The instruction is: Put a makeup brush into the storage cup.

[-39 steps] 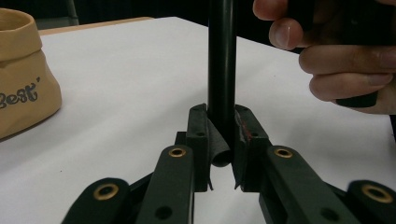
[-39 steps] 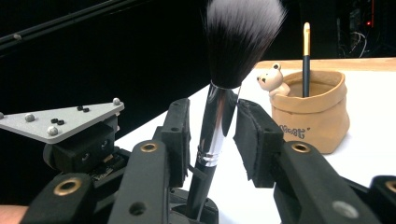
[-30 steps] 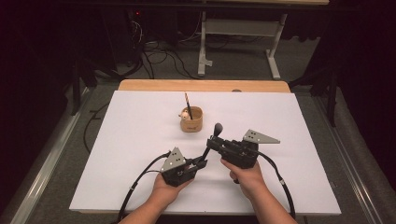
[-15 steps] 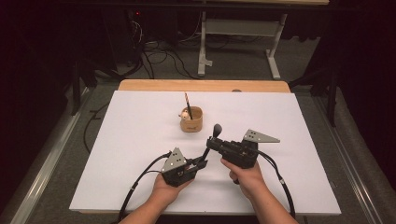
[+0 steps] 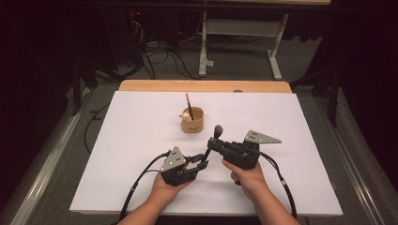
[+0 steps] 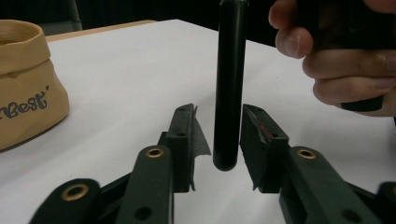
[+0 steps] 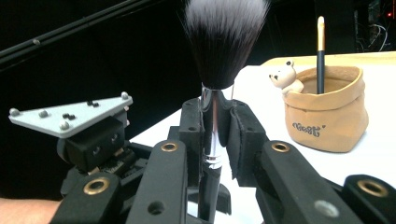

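Dark room, white bench (image 5: 117,154) with a tan pouch holder (image 5: 193,120) at mid-back, a pencil (image 5: 188,104) standing in it. The right tool (image 7: 217,135) clamps the makeup brush (image 7: 219,84) by its metal ferrule, bristles up, ready for dropping in the holder. The left tool (image 6: 217,140) has just been opening; the brush handle end sits between its jaws, which stand slightly apart from it, so the handover looks done.
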Demonstrator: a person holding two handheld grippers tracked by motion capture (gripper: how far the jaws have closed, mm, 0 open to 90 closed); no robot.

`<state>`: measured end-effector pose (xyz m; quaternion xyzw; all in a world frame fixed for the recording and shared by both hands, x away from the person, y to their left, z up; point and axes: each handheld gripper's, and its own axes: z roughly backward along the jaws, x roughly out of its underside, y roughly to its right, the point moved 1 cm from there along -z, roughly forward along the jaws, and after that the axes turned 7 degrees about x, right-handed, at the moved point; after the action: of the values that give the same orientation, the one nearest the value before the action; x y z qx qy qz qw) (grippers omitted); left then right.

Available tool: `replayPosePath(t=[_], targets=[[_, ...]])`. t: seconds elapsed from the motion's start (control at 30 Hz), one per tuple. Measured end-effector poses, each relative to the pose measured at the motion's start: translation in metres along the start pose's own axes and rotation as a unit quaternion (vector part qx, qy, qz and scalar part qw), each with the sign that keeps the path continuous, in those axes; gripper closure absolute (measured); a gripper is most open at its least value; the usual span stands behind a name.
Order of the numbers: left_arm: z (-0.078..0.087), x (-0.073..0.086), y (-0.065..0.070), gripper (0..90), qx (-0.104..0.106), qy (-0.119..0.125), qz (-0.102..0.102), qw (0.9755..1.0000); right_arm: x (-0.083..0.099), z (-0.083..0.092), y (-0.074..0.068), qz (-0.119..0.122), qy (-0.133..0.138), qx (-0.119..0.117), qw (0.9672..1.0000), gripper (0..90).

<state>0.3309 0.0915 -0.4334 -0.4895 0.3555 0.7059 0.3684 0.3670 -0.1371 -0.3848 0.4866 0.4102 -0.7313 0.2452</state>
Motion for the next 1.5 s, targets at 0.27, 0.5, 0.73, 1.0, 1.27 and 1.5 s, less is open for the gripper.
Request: replayPosePath(t=[0.27,0.5,0.73,1.0,1.27,1.5], targets=[[0.003,-0.006,0.001,59.8,-0.003,0.004,-0.007,1.0,0.002,-0.002,-0.001,0.012,-0.008,0.003,0.9999,79.7],[0.006,-0.011,0.001,59.8,-0.005,0.011,-0.003,0.9999,0.005,-0.005,-0.004,0.026,-0.018,0.006,0.9995,79.7],[0.006,-0.013,0.003,62.9,-0.004,0.014,-0.001,0.9999,0.009,-0.009,-0.008,0.044,-0.029,0.005,0.9986,79.7],[0.005,-0.013,0.003,67.9,-0.003,0.01,0.002,0.9999,0.013,-0.014,-0.012,0.059,-0.041,0.003,0.9974,79.7],[0.006,-0.013,0.002,72.3,-0.004,0.01,0.004,0.9999,0.015,-0.015,-0.013,0.063,-0.046,0.004,0.9969,79.7],[0.006,-0.013,0.002,76.9,-0.003,0.007,0.002,1.0,0.016,-0.016,-0.013,0.063,-0.048,0.005,0.9968,79.6]])
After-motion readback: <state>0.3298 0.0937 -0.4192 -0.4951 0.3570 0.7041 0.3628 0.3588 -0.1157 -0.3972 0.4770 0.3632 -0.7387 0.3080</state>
